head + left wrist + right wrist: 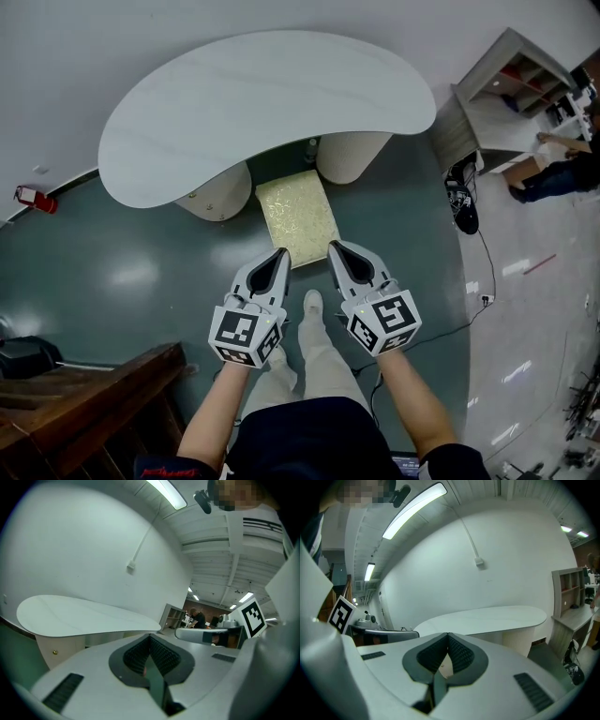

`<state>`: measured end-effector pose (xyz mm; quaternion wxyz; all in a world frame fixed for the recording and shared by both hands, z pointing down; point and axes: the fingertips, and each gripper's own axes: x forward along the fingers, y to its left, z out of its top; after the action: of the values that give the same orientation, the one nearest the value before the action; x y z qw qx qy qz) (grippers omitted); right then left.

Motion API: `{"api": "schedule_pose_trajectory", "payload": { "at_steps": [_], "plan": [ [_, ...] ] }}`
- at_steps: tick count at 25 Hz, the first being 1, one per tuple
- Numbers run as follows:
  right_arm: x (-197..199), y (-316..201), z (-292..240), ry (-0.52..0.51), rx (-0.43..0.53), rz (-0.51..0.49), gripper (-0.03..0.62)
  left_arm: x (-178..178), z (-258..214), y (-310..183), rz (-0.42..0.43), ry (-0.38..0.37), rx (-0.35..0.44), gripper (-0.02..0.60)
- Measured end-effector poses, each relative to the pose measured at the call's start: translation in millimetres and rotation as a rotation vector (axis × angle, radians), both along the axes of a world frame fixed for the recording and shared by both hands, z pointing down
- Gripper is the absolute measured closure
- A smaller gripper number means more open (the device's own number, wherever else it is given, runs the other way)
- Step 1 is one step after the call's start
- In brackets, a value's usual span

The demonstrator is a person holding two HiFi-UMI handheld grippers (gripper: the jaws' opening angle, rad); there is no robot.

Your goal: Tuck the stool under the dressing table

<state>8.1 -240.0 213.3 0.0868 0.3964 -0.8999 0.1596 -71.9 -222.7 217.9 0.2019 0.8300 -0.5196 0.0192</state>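
The white kidney-shaped dressing table [262, 103] stands against the wall on two rounded cream pedestals [217, 197]. A stool with a pale yellow fuzzy seat [297, 216] sits between them, its far end under the top and its near end sticking out. My left gripper [281, 251] is shut at the seat's near left corner and my right gripper [335, 246] is shut at the near right corner. Neither holds anything. The left gripper [150, 637] points at the table [84, 616] in its own view. So does the right gripper [448, 634], with the table [487, 618] beyond it.
Dark wooden furniture [94, 394] stands at the lower left and a red object [33, 199] lies by the wall. A grey shelf unit [506, 94], a black object with cables [464, 206] and a person [562, 169] are on the right. My shoe [314, 305] is just behind the stool.
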Motion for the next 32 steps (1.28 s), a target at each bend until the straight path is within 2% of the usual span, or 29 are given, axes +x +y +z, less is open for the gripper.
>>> {"api": "schedule_pose_trajectory", "payload": {
  "at_steps": [13,19,32],
  "plan": [
    [-2,-30,65,0.015,-0.051,-0.009,0.582,-8,54,-28,-0.028,-0.042,-0.019,0.574],
    [4,-44,90,0.003,-0.071,0.017,0.582,-13,77,-37,-0.048,-0.034,-0.018,0.574],
    [20,-58,149,0.001,-0.121,0.065,0.582,-7,134,-51,-0.067,-0.007,-0.091,0.574]
  ]
}}
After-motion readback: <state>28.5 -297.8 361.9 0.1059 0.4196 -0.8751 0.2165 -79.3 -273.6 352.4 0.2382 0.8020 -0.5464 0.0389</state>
